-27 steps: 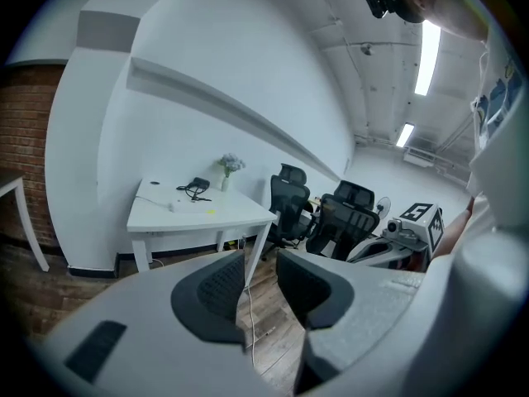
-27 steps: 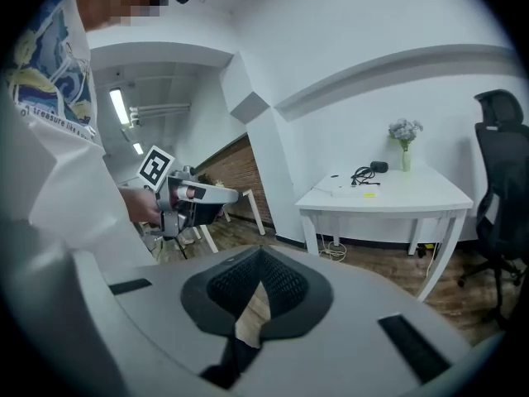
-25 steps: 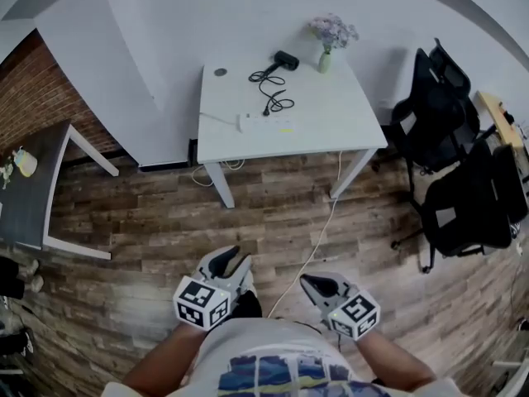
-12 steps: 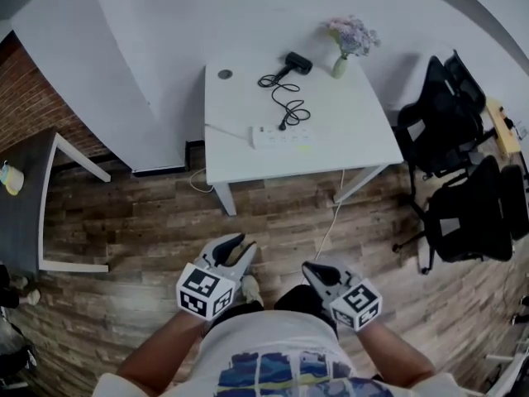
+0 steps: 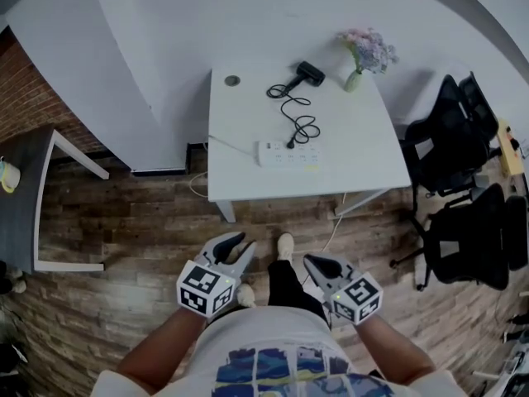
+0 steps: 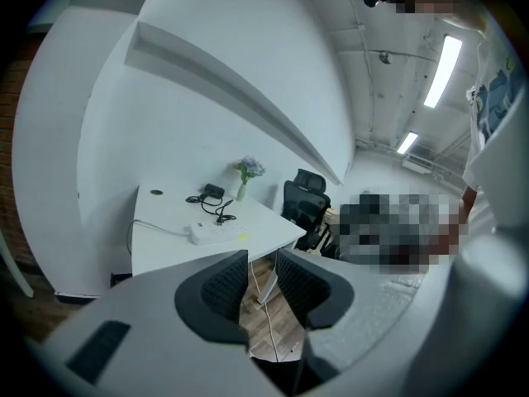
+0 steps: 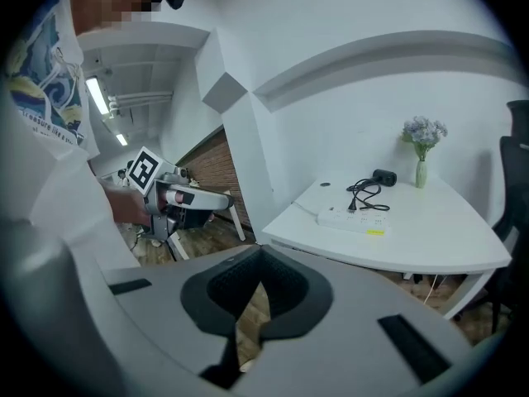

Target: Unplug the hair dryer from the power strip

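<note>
A black hair dryer (image 5: 311, 73) lies at the back of a white table (image 5: 231, 180). Its black cord (image 5: 295, 116) coils down to a plug in the white power strip (image 5: 288, 154). The same strip (image 6: 216, 233) and dryer (image 6: 213, 191) show small in the left gripper view, and strip (image 7: 355, 219) and dryer (image 7: 383, 176) in the right gripper view. Both grippers hang over the wooden floor, well short of the table. My left gripper (image 5: 234, 246) (image 6: 262, 259) stands slightly open and empty. My right gripper (image 5: 320, 265) (image 7: 260, 255) is shut on nothing.
A vase of flowers (image 5: 366, 55) stands at the table's back right corner. Black office chairs (image 5: 463, 180) crowd the right side. A dark side table (image 5: 33, 197) stands at the left. A white cable (image 5: 335, 222) runs down to the floor. The person's feet (image 5: 283, 246) are between the grippers.
The person has stepped toward the table, which now sits lower and nearer in the head view. Both grippers kept their places by the body, and their jaws stand as before.
</note>
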